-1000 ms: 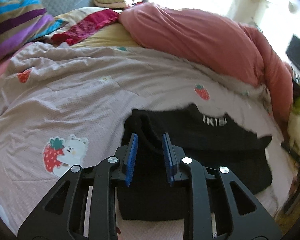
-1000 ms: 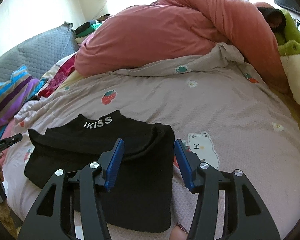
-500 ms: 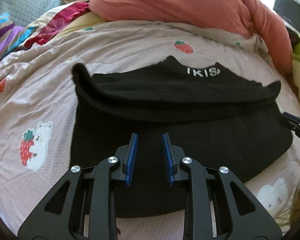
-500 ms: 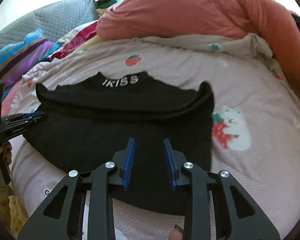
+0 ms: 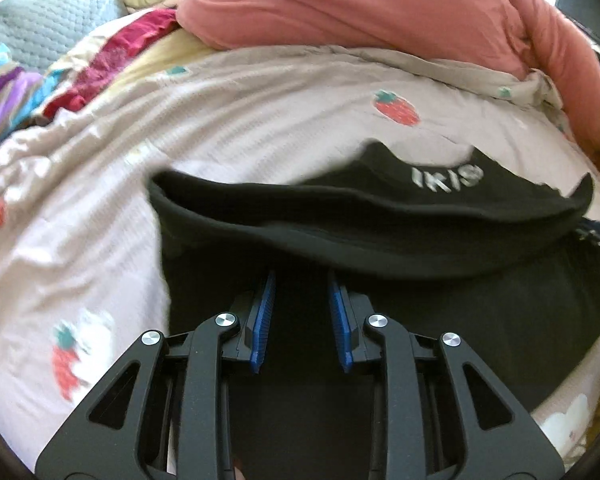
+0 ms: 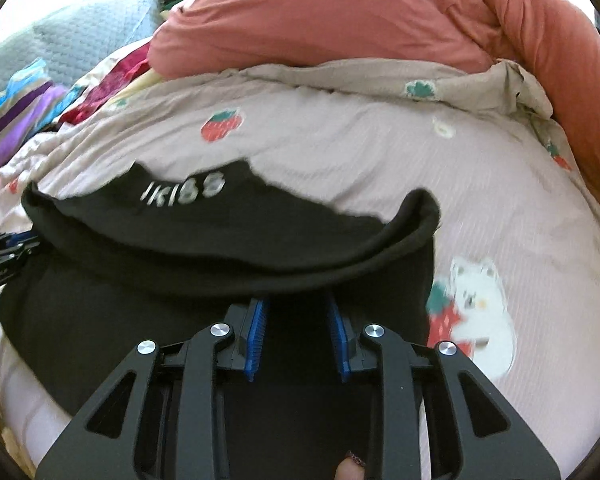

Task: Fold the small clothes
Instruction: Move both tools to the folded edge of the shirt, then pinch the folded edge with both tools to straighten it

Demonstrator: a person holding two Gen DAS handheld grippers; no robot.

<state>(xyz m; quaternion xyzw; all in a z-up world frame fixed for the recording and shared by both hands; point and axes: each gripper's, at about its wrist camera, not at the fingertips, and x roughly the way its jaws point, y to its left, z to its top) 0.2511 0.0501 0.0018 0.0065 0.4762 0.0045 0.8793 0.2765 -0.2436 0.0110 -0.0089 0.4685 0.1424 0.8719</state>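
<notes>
One black garment point(image 5: 380, 280); one pink duvet point(image 5: 380, 12) beyond the garment; two tools point(image 5: 301, 312) point(image 6: 296, 326); three printed strawberries point(image 5: 396, 106) around the garment, left wrist view.

The bed point(image 5: 260, 112) is covered by a pale pinkish quilt point(image 6: 380, 168) printed with strawberries and white bears. A black garment point(image 5: 460, 312) with white lettering lies flat on the quilt, its upper part folded over. Behind it a bulky coral duvet point(image 5: 380, 12) is heaped, with a striped pillow point(image 6: 16, 120) and red cloth point(image 5: 112, 52) to the left.
</notes>
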